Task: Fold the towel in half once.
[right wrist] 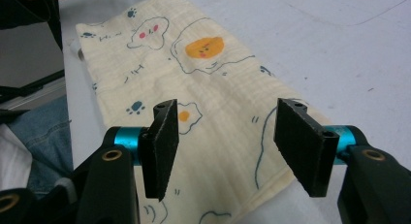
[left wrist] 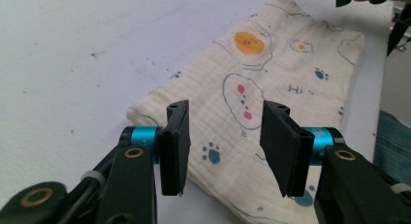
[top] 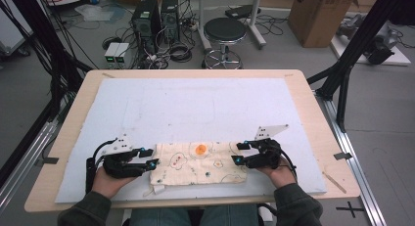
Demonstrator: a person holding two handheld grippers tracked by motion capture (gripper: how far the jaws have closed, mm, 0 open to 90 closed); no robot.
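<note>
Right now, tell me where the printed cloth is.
In the high view, the printed cloth lies flat on the white mat near its front edge, between the left gripper and right gripper.

Lab: computer towers (top: 155, 18), floor cables (top: 171, 52)

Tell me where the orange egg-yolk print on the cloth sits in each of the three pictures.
High view: the orange yolk print lies near the cloth's far edge, midway between the two tongs.
Left gripper view: upper centre-right, beyond the open jaws.
Right gripper view: upper centre, beyond the open jaws.
Shared landmark: the blue paw print.
</note>
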